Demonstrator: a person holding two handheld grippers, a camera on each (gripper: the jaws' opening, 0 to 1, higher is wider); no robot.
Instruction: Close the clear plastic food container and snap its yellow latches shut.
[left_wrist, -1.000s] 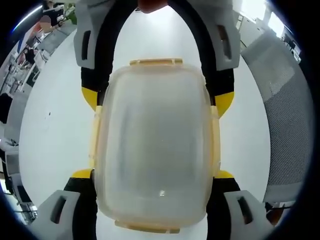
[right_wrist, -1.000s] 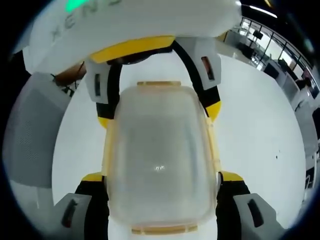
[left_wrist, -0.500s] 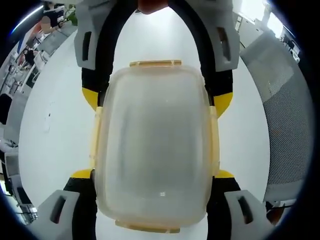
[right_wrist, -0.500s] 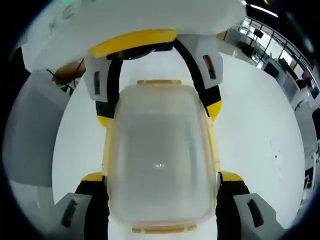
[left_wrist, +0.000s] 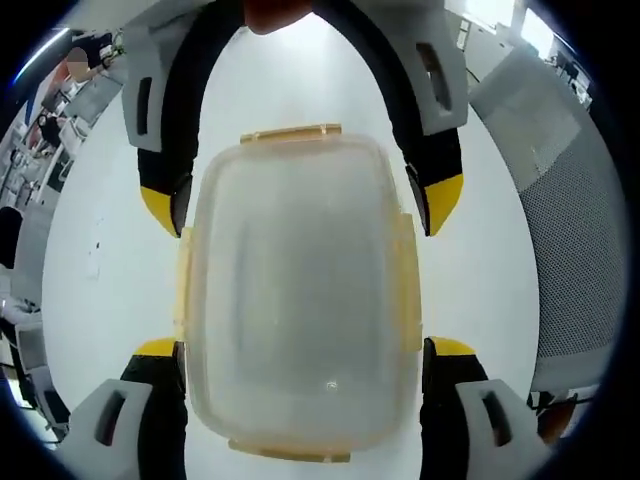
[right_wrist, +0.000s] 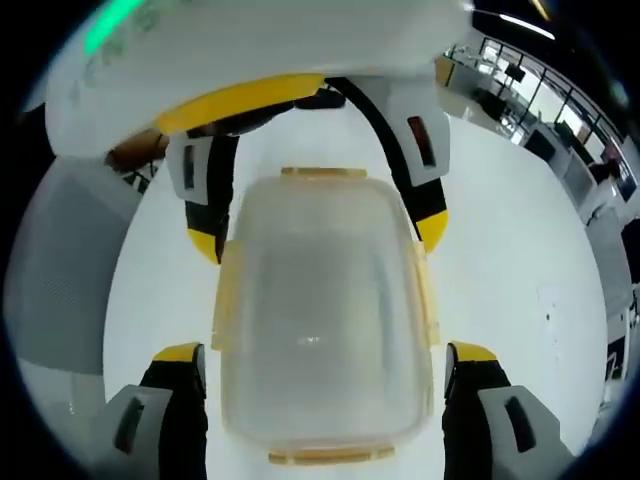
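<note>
Tongs (left_wrist: 300, 350) astride container (left_wrist: 298, 300), jaws apart.

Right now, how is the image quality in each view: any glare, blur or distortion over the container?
Left gripper view: fisheye bowing, container hazy, a small glint on its lid, bright windows blown out at top right. Right gripper view: same bowing, container soft and milky, the left gripper above it blurred and overexposed.

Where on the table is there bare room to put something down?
The white table lies bare on both long sides of the container, out to the mesh chair. Around the container itself both grippers' jaws crowd in.
</note>
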